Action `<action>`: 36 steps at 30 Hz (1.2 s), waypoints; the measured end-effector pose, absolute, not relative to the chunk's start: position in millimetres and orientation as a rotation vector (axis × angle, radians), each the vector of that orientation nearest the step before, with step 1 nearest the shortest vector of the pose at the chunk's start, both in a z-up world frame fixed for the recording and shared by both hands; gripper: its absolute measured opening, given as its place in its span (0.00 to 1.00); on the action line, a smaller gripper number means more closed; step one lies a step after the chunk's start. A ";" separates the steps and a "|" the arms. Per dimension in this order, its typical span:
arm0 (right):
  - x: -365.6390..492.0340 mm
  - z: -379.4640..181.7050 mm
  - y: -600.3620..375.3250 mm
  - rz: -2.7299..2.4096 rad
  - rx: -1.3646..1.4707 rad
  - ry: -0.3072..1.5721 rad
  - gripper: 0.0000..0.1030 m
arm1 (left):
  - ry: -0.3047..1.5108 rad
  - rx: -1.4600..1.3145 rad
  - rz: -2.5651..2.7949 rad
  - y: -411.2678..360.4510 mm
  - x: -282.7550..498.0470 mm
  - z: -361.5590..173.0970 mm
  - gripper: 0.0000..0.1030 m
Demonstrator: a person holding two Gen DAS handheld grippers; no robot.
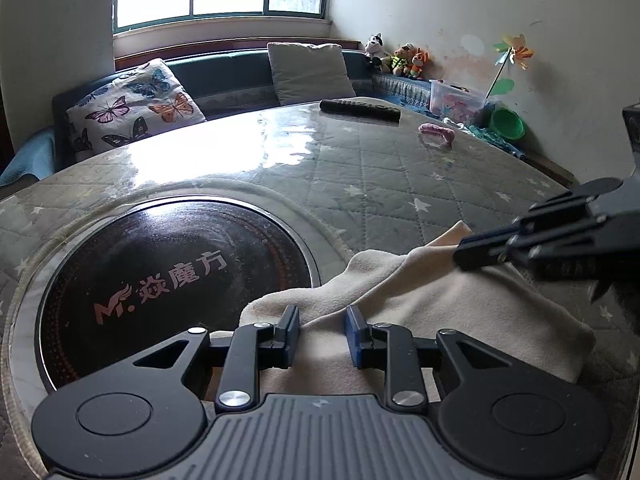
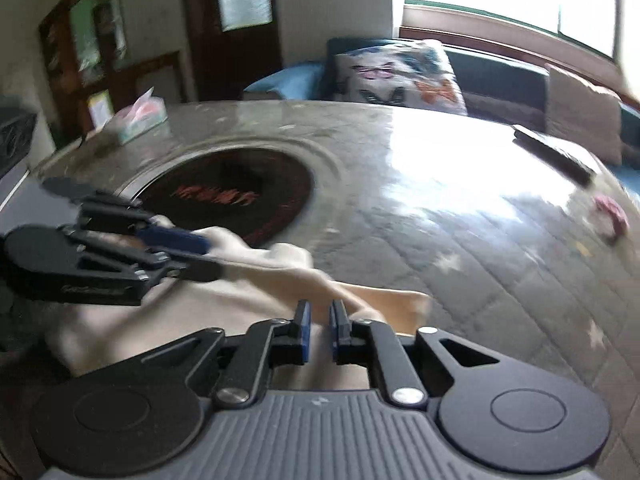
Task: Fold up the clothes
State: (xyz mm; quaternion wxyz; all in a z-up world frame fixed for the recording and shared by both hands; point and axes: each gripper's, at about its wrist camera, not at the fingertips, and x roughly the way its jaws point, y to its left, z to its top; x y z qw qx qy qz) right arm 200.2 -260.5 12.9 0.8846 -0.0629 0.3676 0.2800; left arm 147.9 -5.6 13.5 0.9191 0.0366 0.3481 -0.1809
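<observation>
Cloth (image 1: 460, 304) lay on table (image 1: 400, 184), long axis running between both hand-held grippers; left (image 1: 322, 330) part-open astride a ridge, right (image 2: 319, 328) narrow, nearly closed.

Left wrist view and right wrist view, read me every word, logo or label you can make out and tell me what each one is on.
"M. 焱魔方", in pinkish letters on the black round cooktop set into the table.
Pale lettering along the black remote control: too small to read.
Red print on the same cooktop in the right wrist view: blurred.
Tissue pack: blurred, unreadable.
</observation>
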 end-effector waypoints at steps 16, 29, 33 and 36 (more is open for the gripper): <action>169.4 31.3 -300.3 0.578 -0.057 0.731 0.10 | 0.652 0.104 -0.332 0.5 114.9 32.6 0.44; 119.5 23.9 -285.4 0.646 -0.093 0.710 0.23 | 0.646 0.094 -0.208 25.7 30.3 26.2 0.58; 113.6 14.4 -292.4 0.636 -0.079 0.729 0.23 | 0.678 0.104 -0.142 33.3 25.8 11.8 0.57; 107.8 18.0 -301.9 0.616 -0.065 0.715 0.23 | 0.678 0.077 -0.124 41.3 21.8 10.8 0.58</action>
